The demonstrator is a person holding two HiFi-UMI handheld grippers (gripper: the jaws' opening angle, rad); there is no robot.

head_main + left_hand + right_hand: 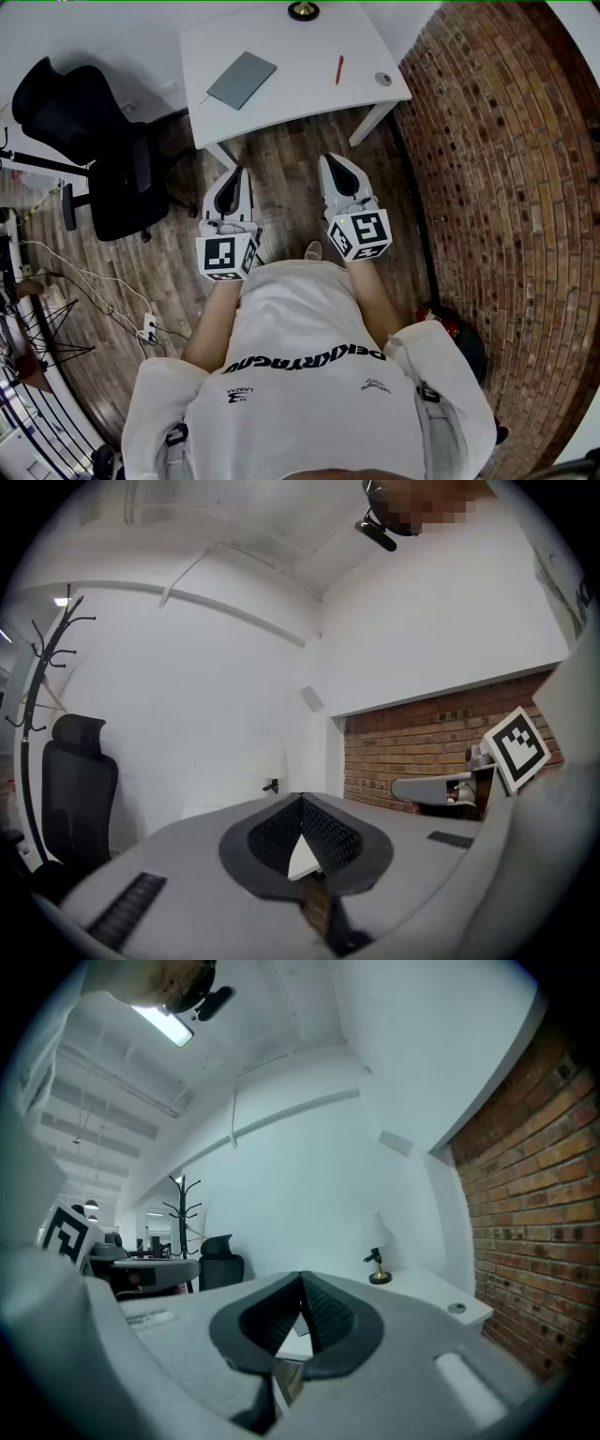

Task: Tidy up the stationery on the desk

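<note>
Both tools idle, nothing between the jaws. Left gripper [237,178]: jaws together, pads meeting in its own view, empty. Right gripper [333,164]: same, jaws together, empty. I see both held level, side by side over the wood floor [291,155], just short of the desk's [291,89] near edge, tips pointing at it, touching nothing. Stationery is all on the desk. Grey notebook [242,80] lies flat in the left half, closer to the left edge, turned at an angle to the edges. Red pen [339,69] lies right of centre, about mid-depth, well apart from the notebook. Small round grey disc [383,79] sits by the right edge, near the near-right corner, just beside the pen but not touching; can't tell what it is. Black-and-gold lamp base [303,11] stands at the far edge, about centre. Black chair [112,159] is off the desk's left side, brick wall [497,187] along its right. Left gripper view also shows a coat stand [42,686] by the chair. Person in a white T-shirt [309,375] stands square to the desk.
</note>
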